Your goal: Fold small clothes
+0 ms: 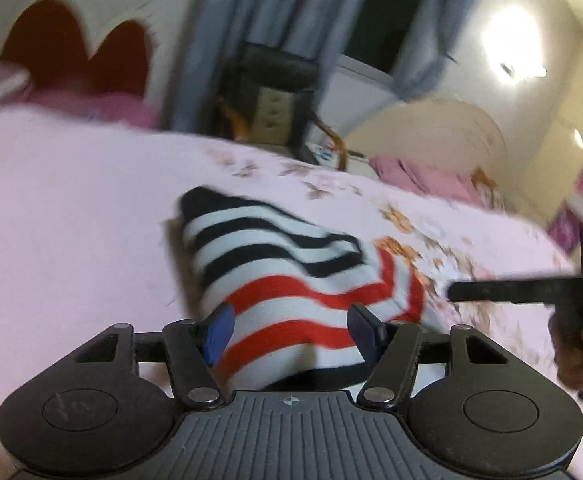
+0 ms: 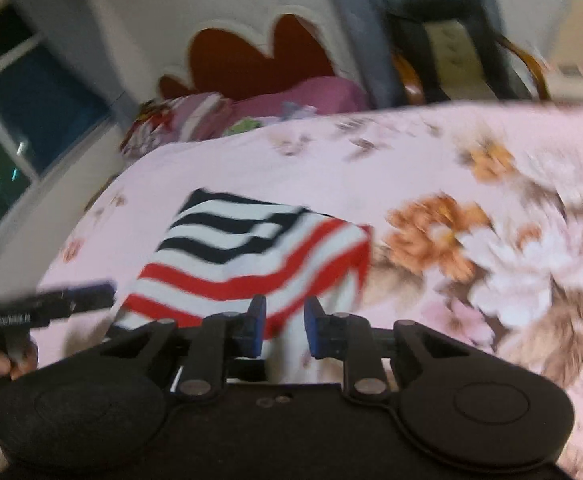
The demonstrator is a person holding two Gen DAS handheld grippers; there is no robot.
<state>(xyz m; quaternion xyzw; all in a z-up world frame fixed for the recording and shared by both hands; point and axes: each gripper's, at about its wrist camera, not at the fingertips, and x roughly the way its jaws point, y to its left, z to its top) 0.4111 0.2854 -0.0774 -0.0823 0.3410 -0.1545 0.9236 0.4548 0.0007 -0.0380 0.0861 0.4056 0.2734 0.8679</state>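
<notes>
A small striped garment (image 1: 291, 280), white with black stripes at the far end and red stripes at the near end, lies folded on a pink floral bed sheet (image 1: 71, 220). It also shows in the right wrist view (image 2: 251, 248). My left gripper (image 1: 293, 332) is open, its blue pads on either side of the garment's near red-striped edge. My right gripper (image 2: 285, 326) is open with a narrower gap, just over the garment's near edge. The right gripper shows at the right of the left wrist view (image 1: 523, 290); the left gripper shows at the left of the right wrist view (image 2: 51, 304).
A red scalloped headboard (image 2: 259, 60) and pink pillows (image 2: 291, 96) stand at the bed's head. A dark chair (image 1: 275, 92) and grey curtains (image 1: 219, 40) are beyond the bed. The sheet's flowered part (image 2: 491, 260) spreads to the right.
</notes>
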